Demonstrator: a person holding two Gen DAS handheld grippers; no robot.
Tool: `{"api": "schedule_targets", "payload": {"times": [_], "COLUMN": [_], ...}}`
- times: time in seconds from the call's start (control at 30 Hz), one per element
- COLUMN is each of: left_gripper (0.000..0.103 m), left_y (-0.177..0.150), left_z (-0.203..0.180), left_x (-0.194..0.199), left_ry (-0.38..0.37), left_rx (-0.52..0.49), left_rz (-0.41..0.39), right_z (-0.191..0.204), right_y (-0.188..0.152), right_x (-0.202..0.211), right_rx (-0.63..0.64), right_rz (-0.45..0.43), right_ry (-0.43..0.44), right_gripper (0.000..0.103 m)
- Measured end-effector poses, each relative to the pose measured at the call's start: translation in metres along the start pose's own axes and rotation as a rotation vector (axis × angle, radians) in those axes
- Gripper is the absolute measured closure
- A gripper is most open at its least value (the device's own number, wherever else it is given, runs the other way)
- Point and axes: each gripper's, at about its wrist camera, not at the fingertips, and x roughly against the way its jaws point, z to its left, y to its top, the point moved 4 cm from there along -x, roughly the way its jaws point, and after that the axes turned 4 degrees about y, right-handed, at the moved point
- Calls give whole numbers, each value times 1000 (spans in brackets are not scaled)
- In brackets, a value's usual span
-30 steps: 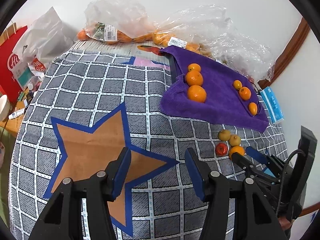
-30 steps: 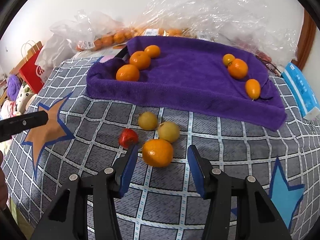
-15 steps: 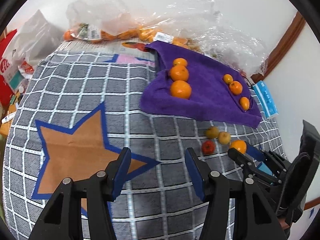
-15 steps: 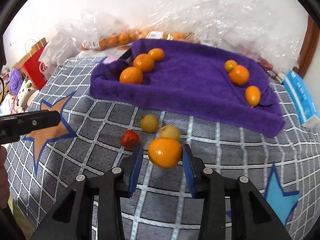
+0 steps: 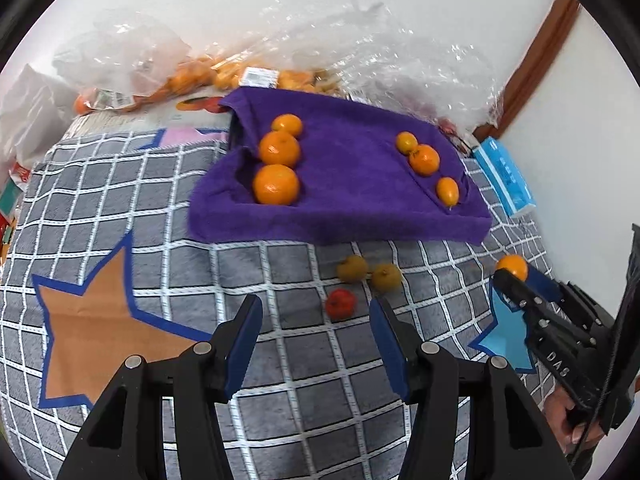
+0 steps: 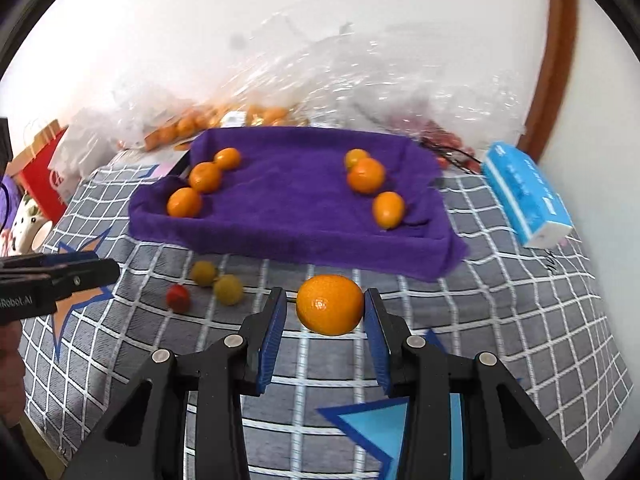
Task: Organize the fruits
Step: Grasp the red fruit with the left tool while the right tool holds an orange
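My right gripper (image 6: 325, 312) is shut on a mandarin (image 6: 330, 305) and holds it above the checked cloth, just in front of the purple towel tray (image 6: 288, 240). From the left wrist view the same mandarin (image 5: 512, 267) shows at the right gripper's tips. Three mandarins (image 6: 205, 177) lie at the tray's left, and two small oranges and a kumquat (image 6: 388, 209) at its right. Two yellow-green fruits (image 5: 352, 268) (image 5: 386, 277) and a small red fruit (image 5: 340, 303) lie on the cloth before the tray. My left gripper (image 5: 316, 312) hangs open and empty beside the red fruit.
Clear plastic bags (image 6: 320, 92) with more oranges lie behind the tray by the wall. A blue tissue pack (image 6: 526, 196) sits at the right. A red paper bag (image 6: 40, 176) stands past the table's left edge. The grey checked cloth (image 5: 160, 208) has star patches.
The right gripper closed on the mandarin and lifted it off the cloth toward the tray. The left gripper swung right, and the loose fruits now lie just ahead of it.
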Motion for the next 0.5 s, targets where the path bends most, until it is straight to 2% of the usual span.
{"api": "schedule_targets", "payload": {"times": [0.5], "left_gripper": [51], "left_y": [-7], "left_z": [-27], "left_x": [-40], "left_ry": [6], "left_rx": [-48], "left_rz": [83], "right_z": [-28], "right_y": [-11], "right_x": [-8], "right_rx": [-43], "right_rz": [27], "right_ry": [-20], "right_gripper": [64]}}
